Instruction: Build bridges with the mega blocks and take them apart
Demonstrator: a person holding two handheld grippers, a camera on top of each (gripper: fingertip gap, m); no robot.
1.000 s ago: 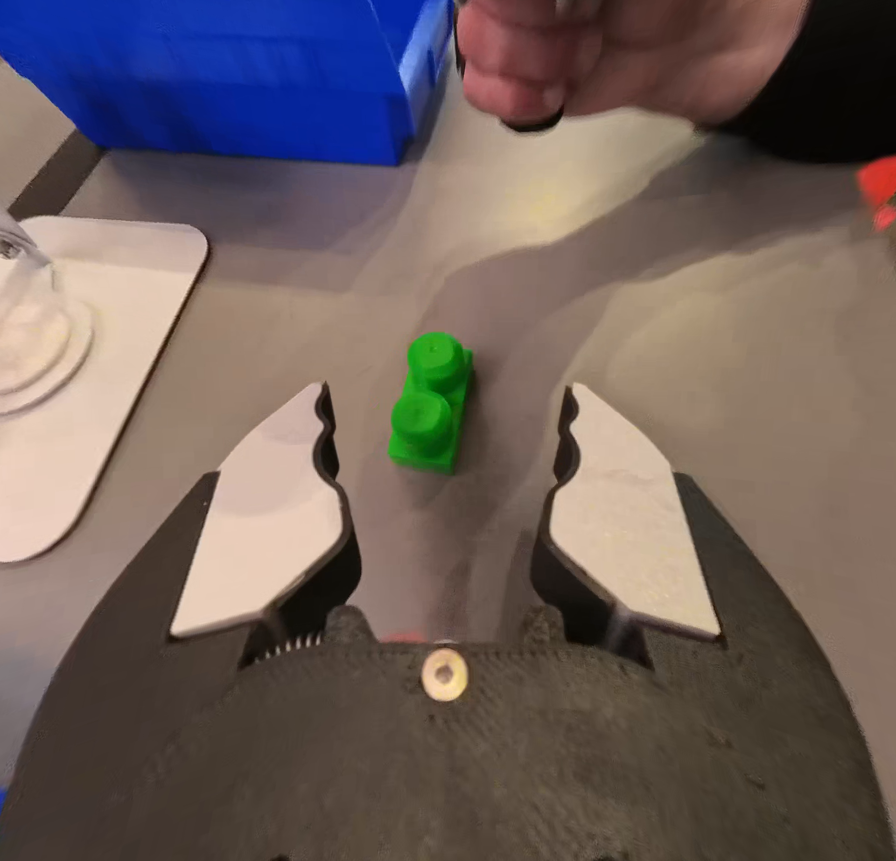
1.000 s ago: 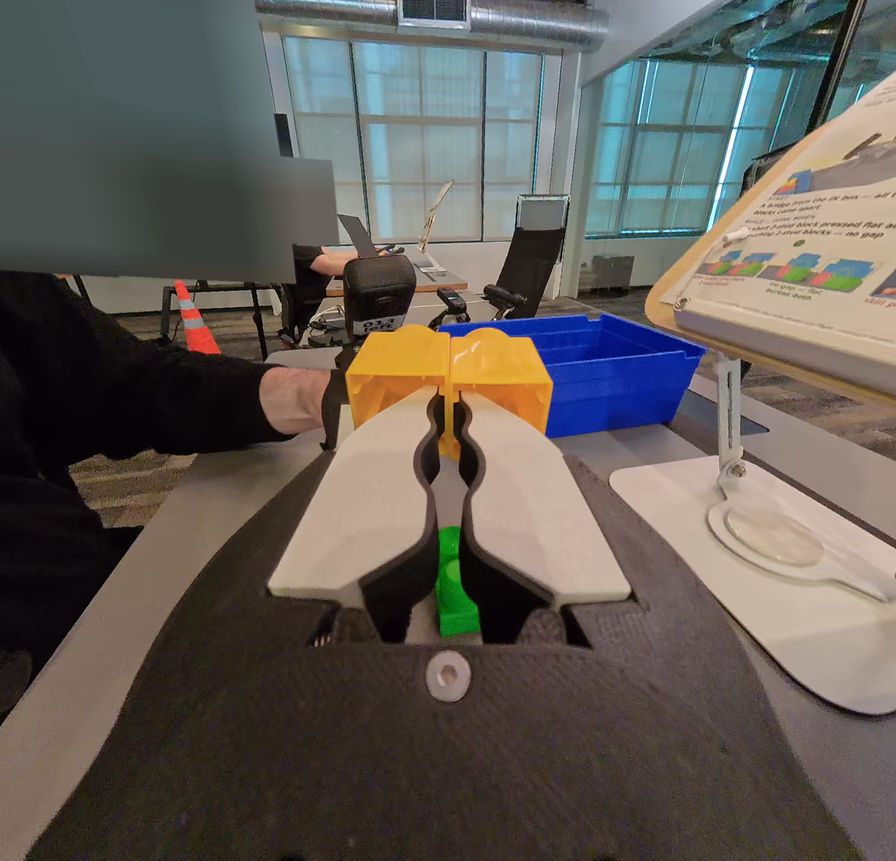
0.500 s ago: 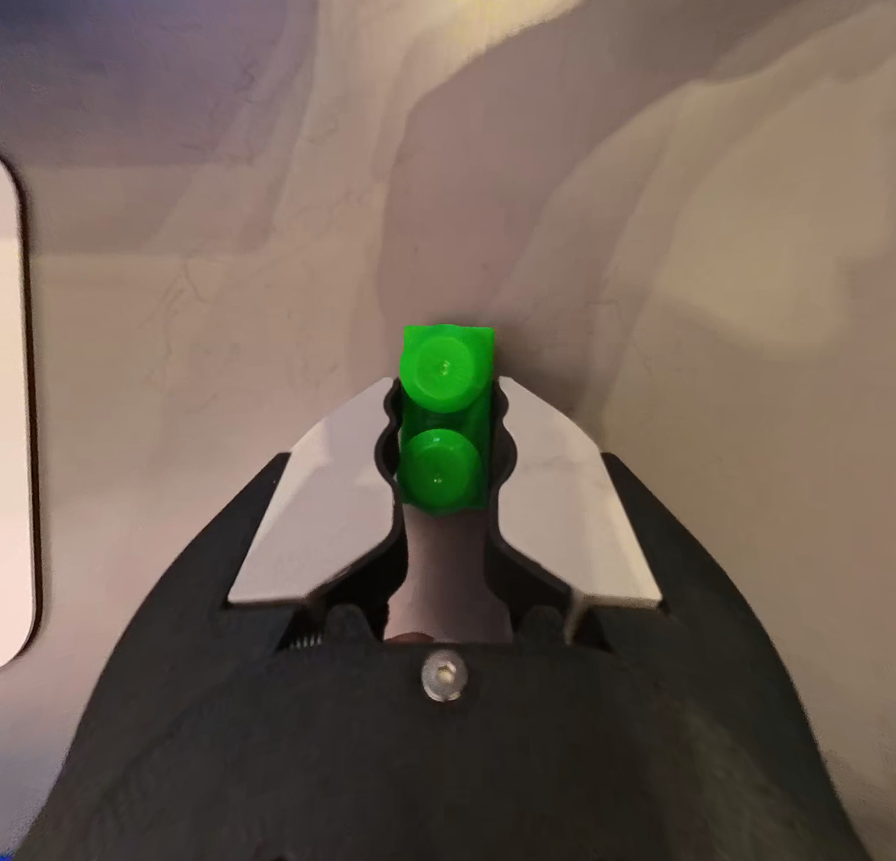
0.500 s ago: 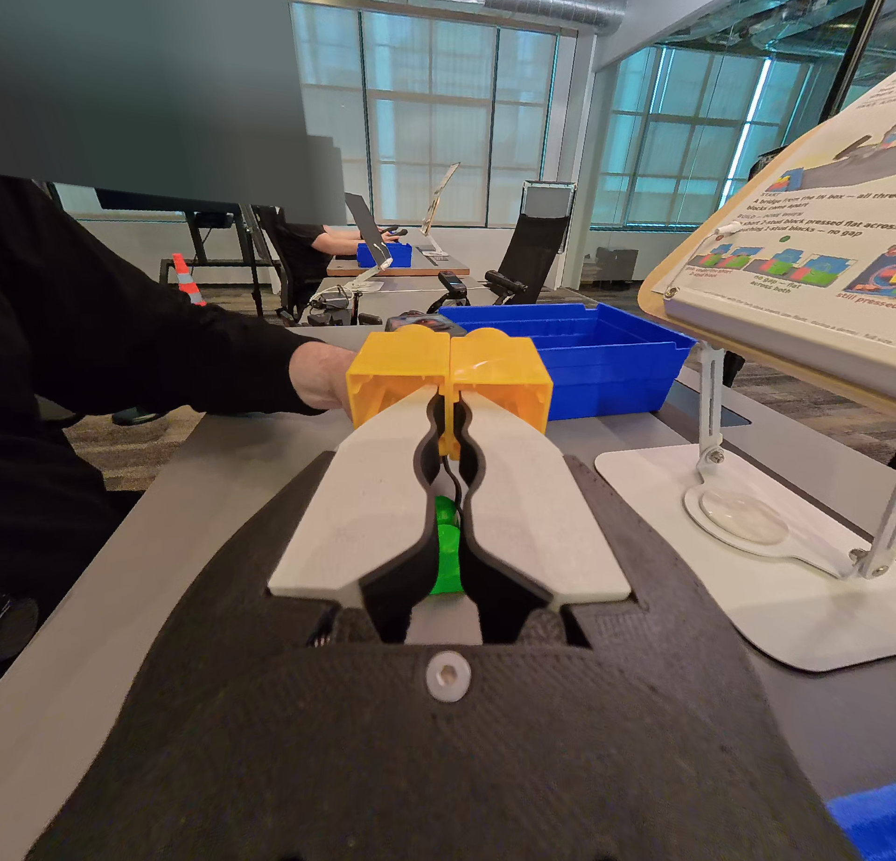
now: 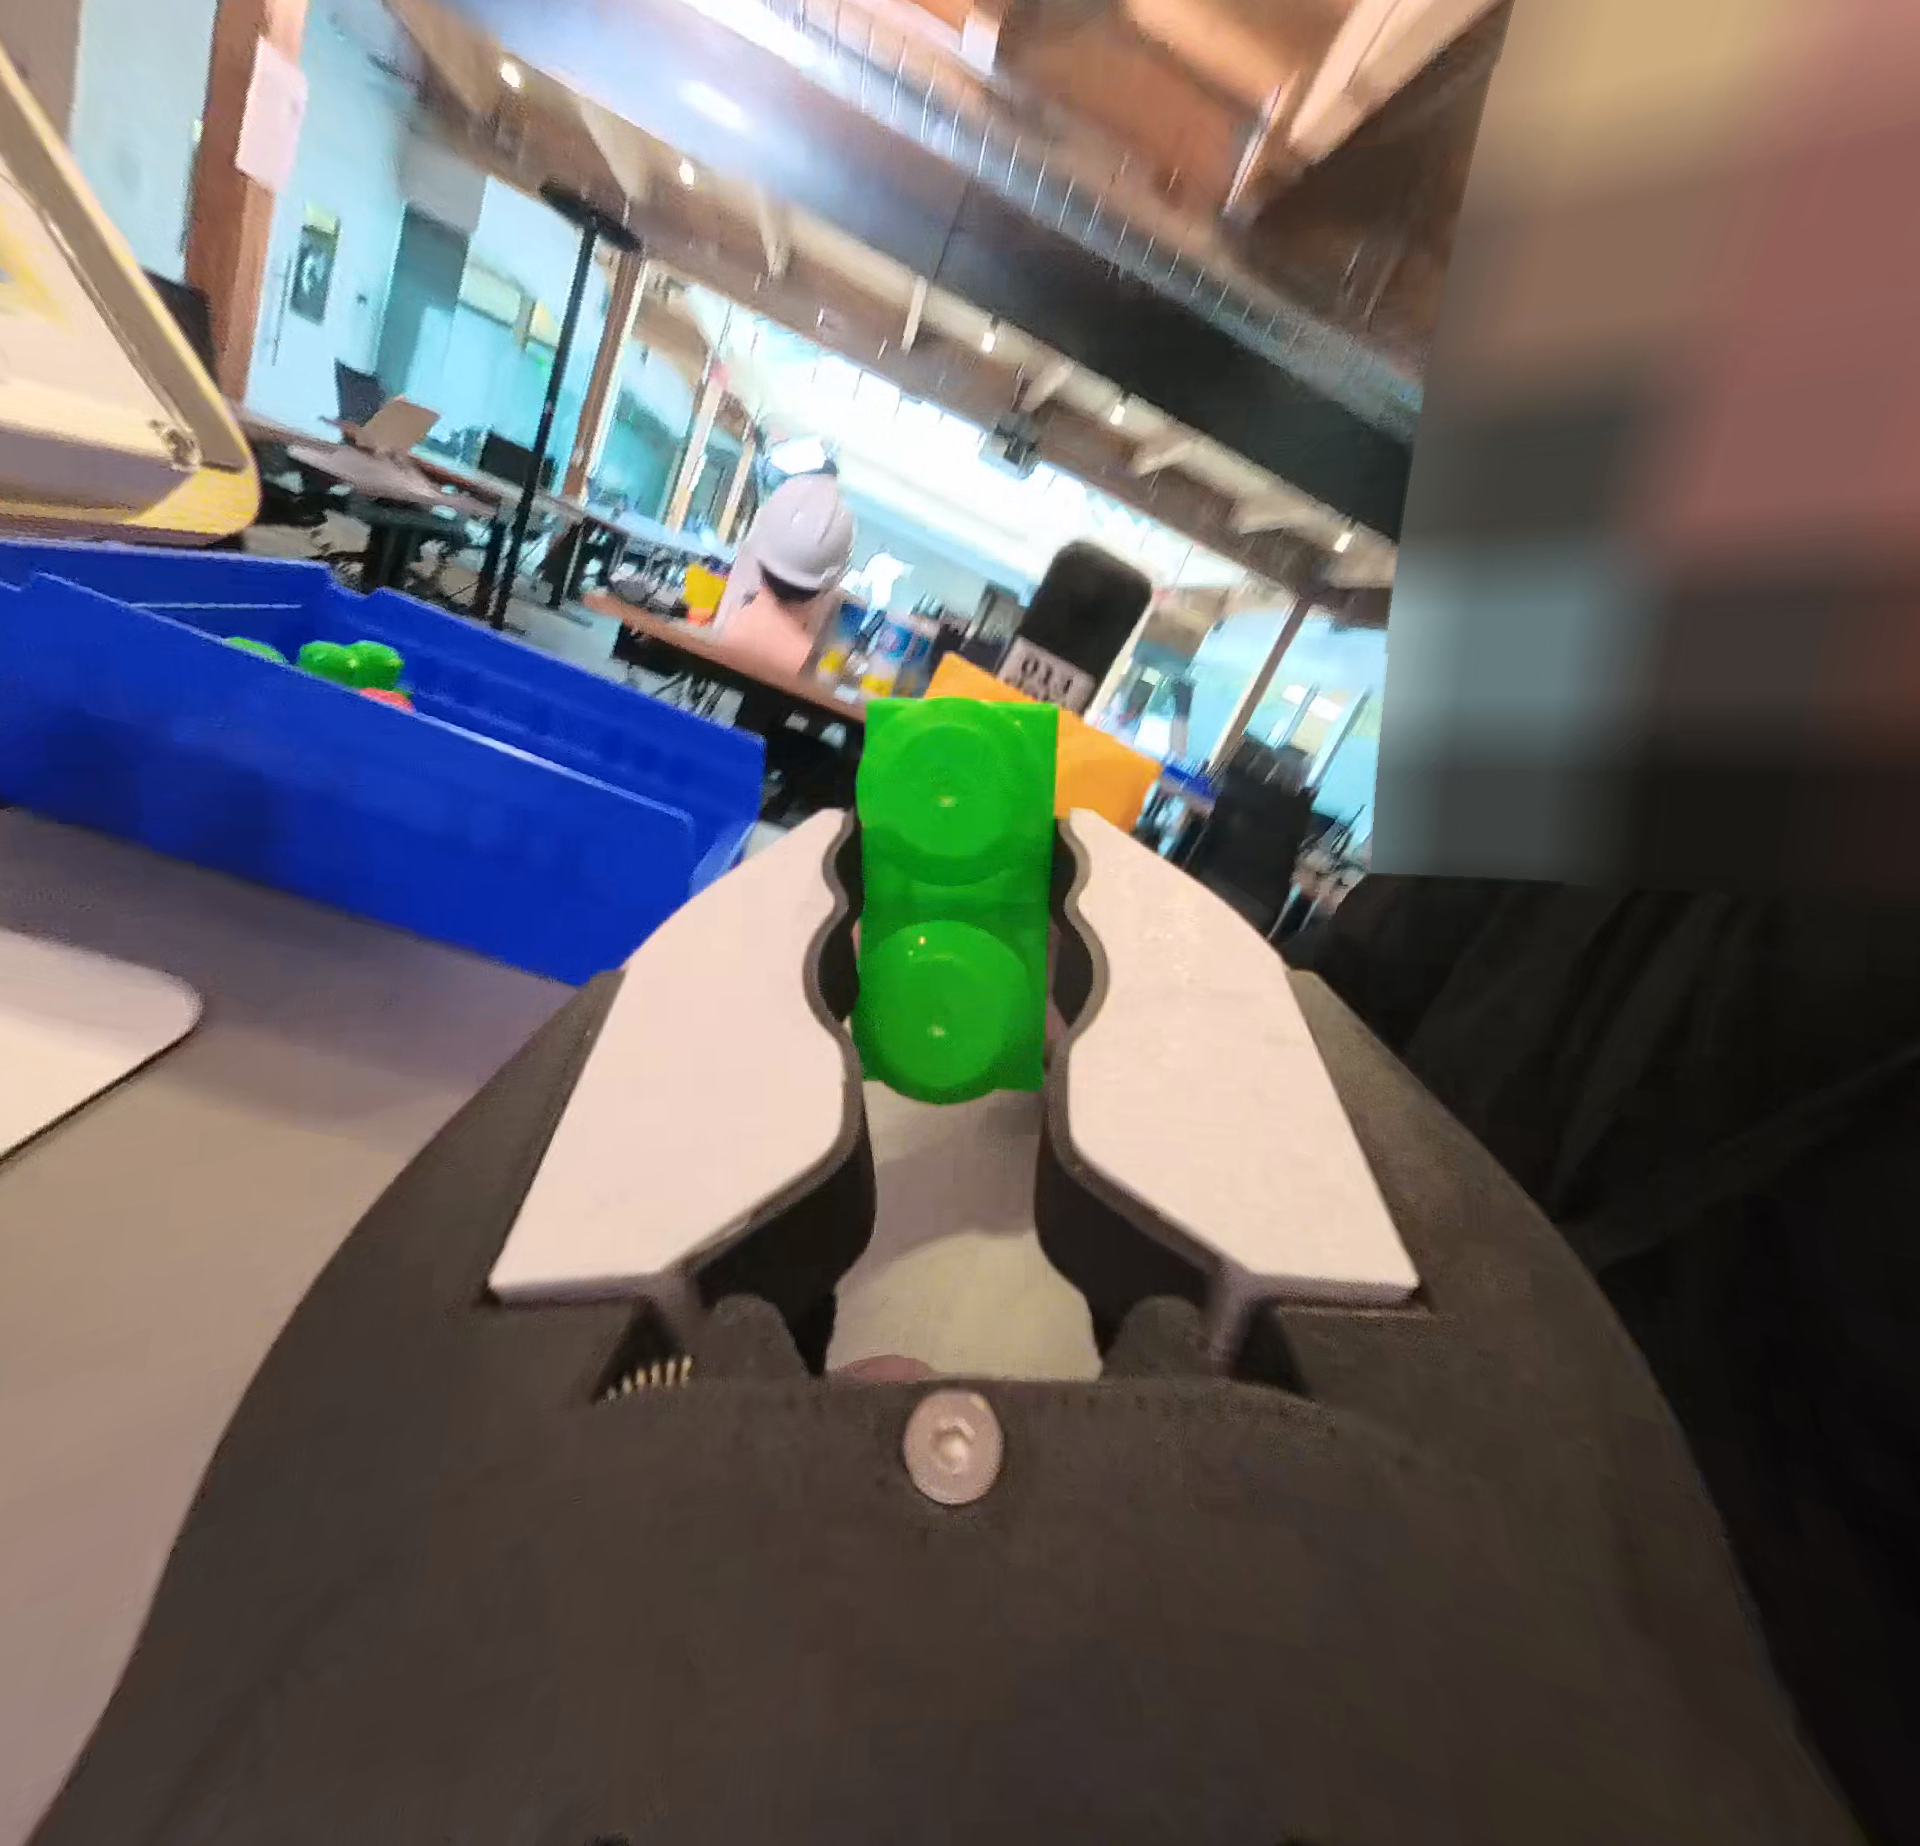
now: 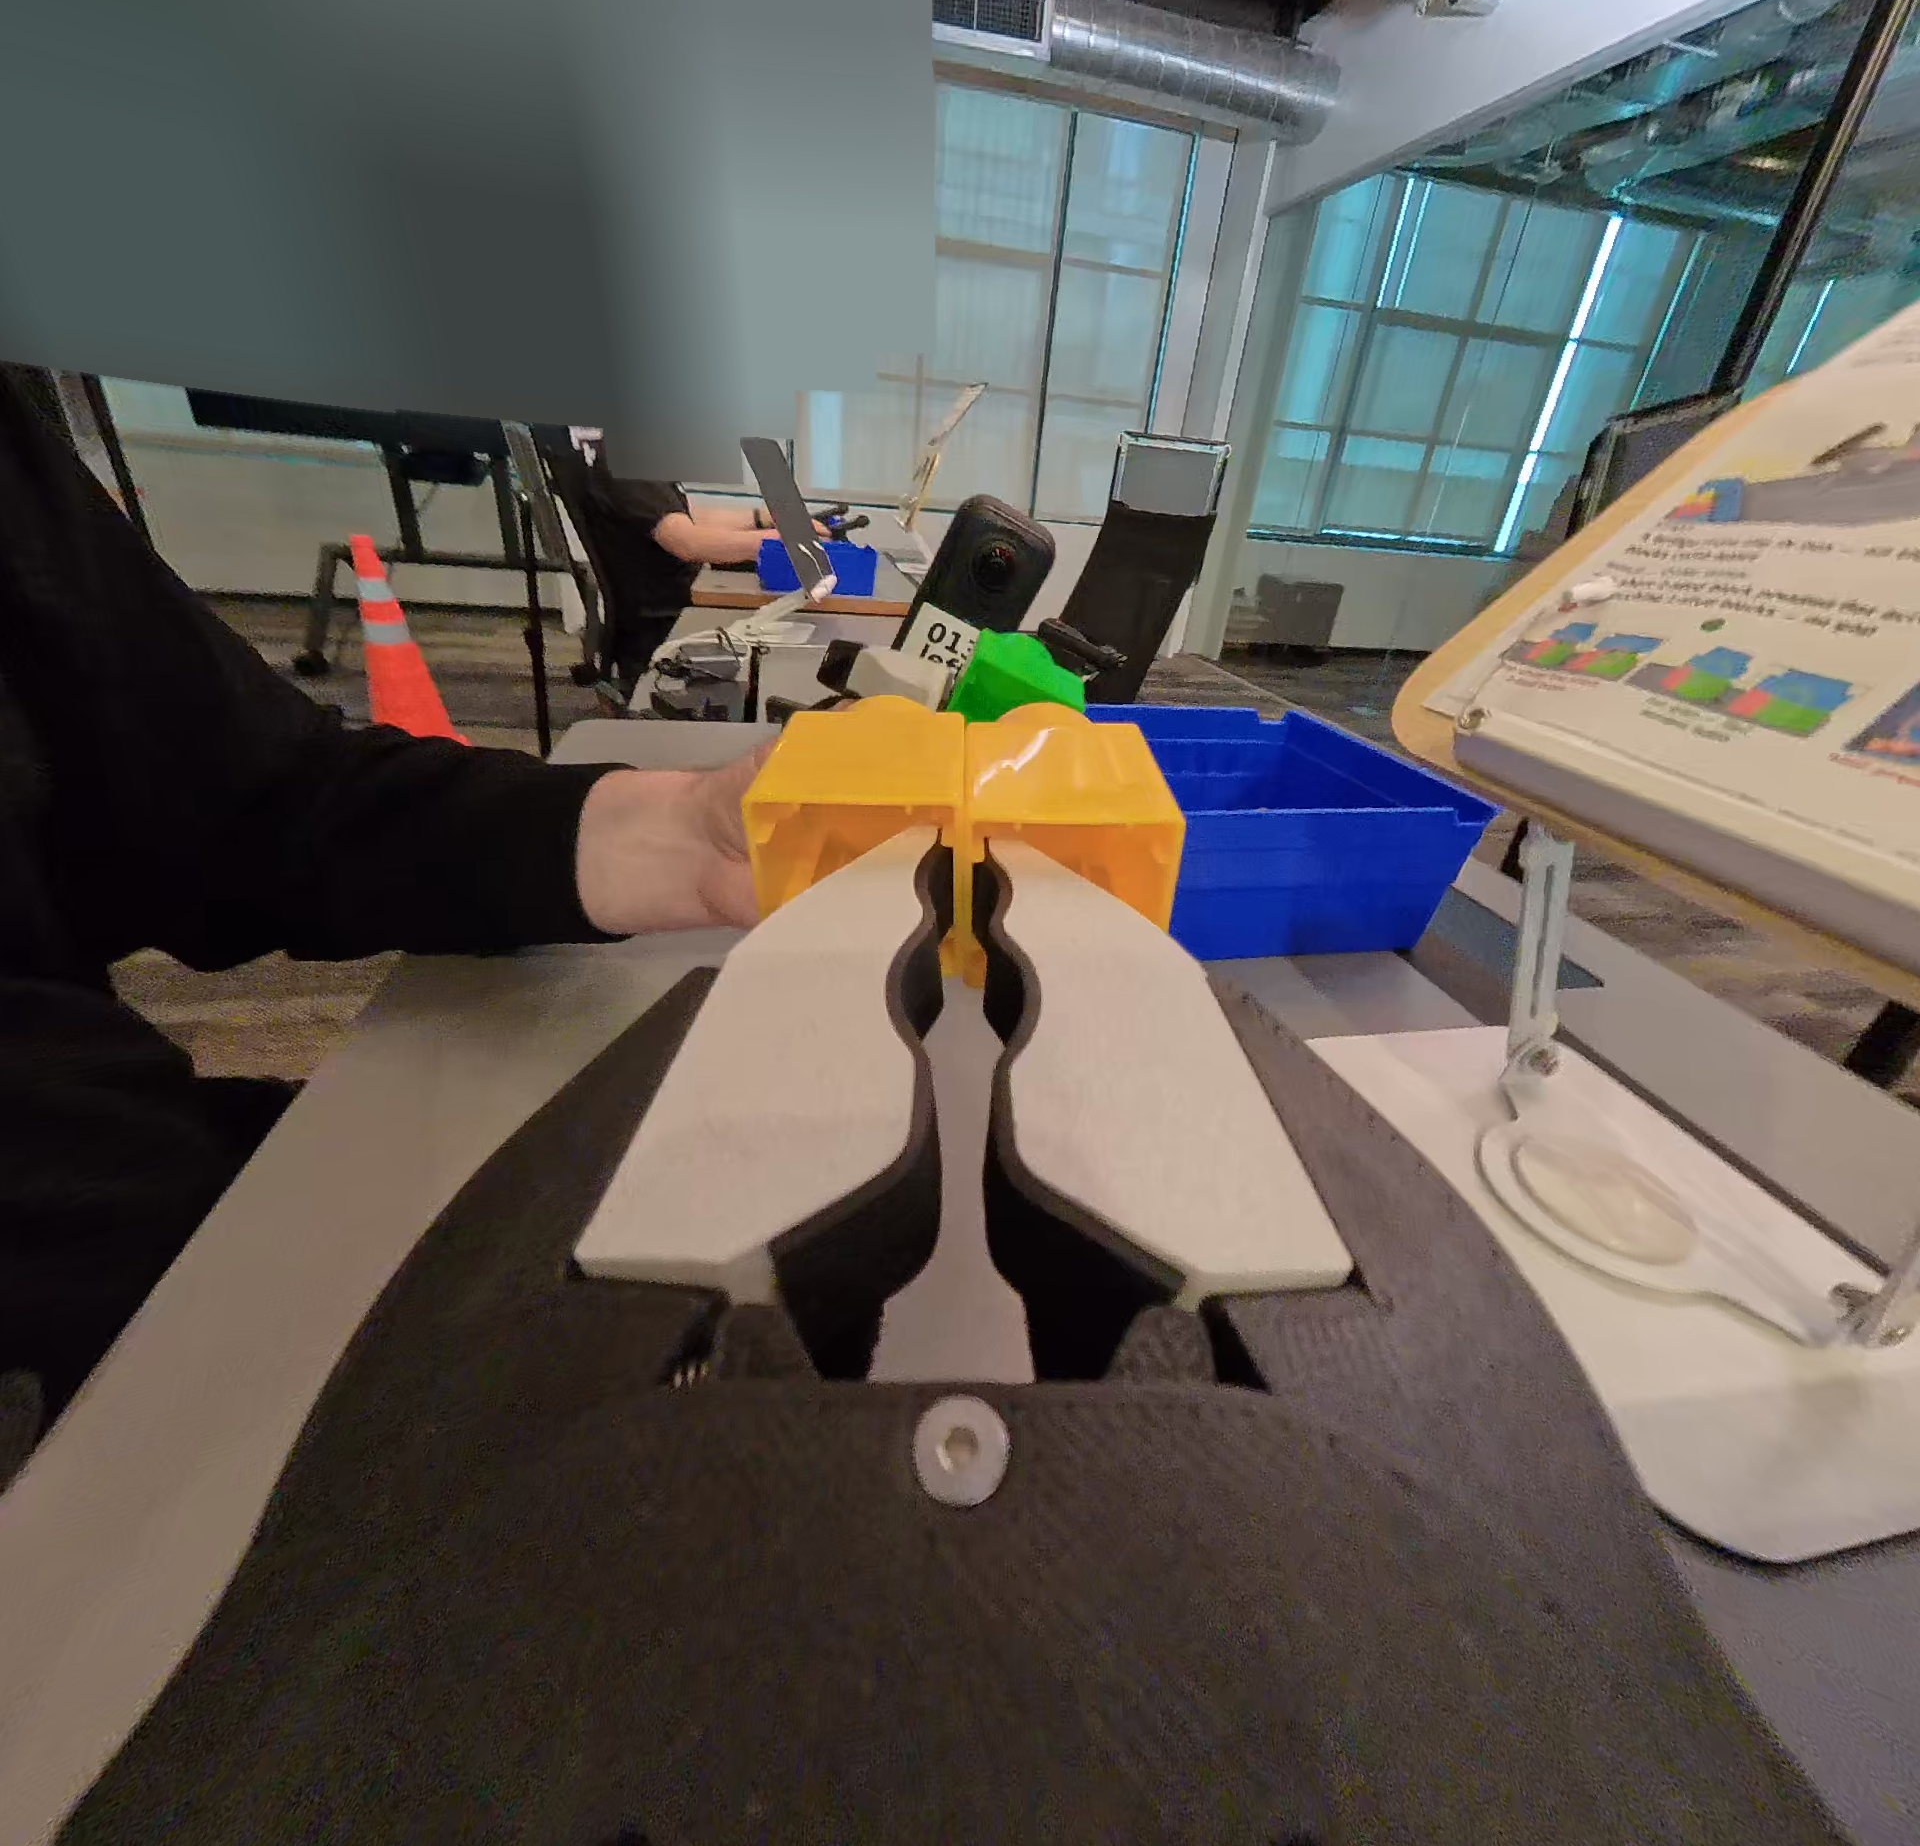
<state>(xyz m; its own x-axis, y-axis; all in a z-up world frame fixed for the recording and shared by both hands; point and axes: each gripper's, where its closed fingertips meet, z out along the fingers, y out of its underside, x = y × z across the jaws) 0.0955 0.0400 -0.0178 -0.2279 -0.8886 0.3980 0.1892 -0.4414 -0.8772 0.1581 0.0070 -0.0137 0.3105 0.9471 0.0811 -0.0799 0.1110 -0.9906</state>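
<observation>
Both hand-held grippers clamp blocks: green block [image 5: 951, 903], yellow block [image 6: 961, 830].

Black textured gripper [image 5: 951, 840] body, pale grey wavy-edged fingers [image 5: 717, 1017], silver screw [image 5: 953, 1461], black sleeve [image 6: 260, 788]

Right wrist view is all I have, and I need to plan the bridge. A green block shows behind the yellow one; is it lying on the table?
Observer: No. The left hand-held gripper holds the green block between its fingers, raised off the table.
Operator: Which face of it points at that camera?
Observer: The top, showing two round studs, one above the other.
Operator: My view of the blue bin shows only bare compartments. Any spare blocks in it?
Observer: Yes. The left wrist view shows green blocks and something red in the blue bin.
</observation>
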